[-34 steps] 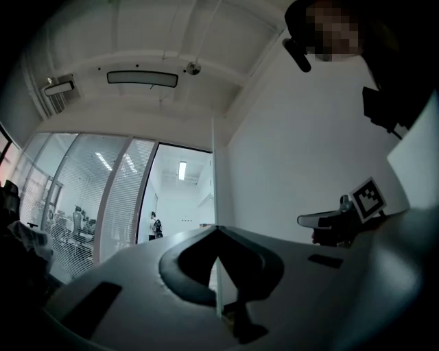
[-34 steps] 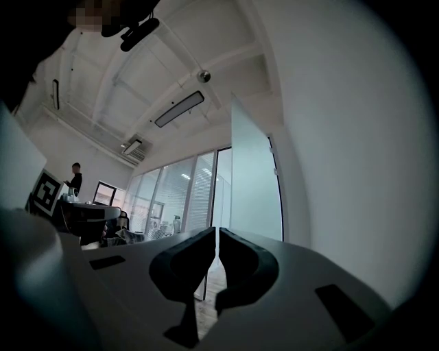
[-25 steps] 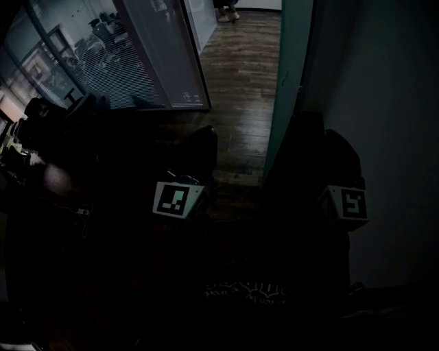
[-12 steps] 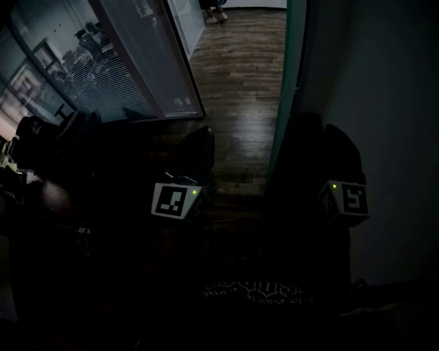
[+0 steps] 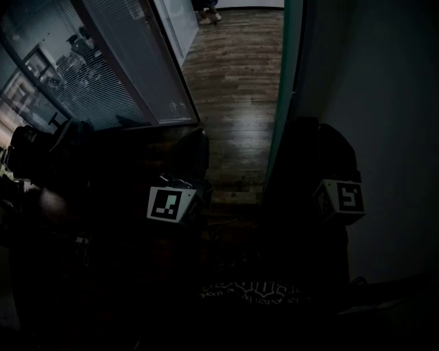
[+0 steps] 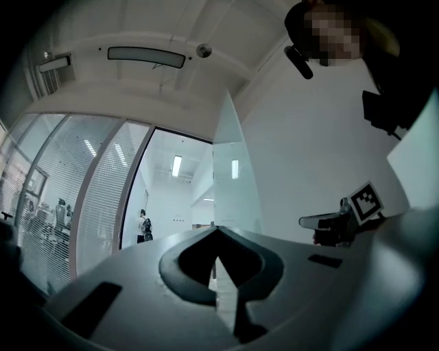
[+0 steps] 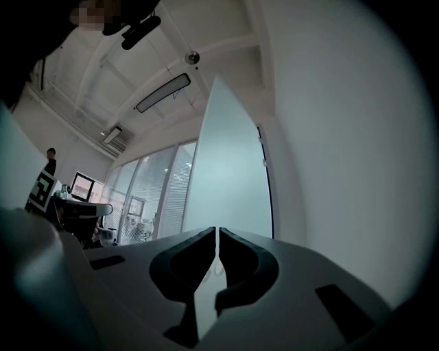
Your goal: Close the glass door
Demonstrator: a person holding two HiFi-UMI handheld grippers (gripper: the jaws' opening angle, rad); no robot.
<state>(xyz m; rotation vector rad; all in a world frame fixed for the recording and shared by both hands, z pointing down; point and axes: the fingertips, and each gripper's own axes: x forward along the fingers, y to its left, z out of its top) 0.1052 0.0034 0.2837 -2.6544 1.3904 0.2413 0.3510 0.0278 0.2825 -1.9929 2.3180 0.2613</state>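
The glass door (image 5: 283, 89) stands edge-on ahead of me as a thin teal strip beside the white wall. Its frosted pane fills the middle of the left gripper view (image 6: 236, 175) and the right gripper view (image 7: 230, 171). My left gripper (image 6: 218, 232) is shut and empty, left of the door's edge and short of it; its marker cube (image 5: 168, 204) shows in the dark head view. My right gripper (image 7: 218, 232) is shut too, nothing in it, and points at the pane; its cube (image 5: 341, 199) sits right of the door's edge.
A glass partition with blinds (image 5: 103, 75) runs along the left. Wooden floor (image 5: 233, 89) leads through the opening, with a person's feet (image 5: 206, 14) far down it. The white wall (image 5: 384, 103) is close on the right. Dark furniture (image 5: 41, 151) crowds the left.
Both grippers and my head have advanced toward the doorway: the blinds partition has slid toward the left and down, and more floor shows. Both jaws stay shut.
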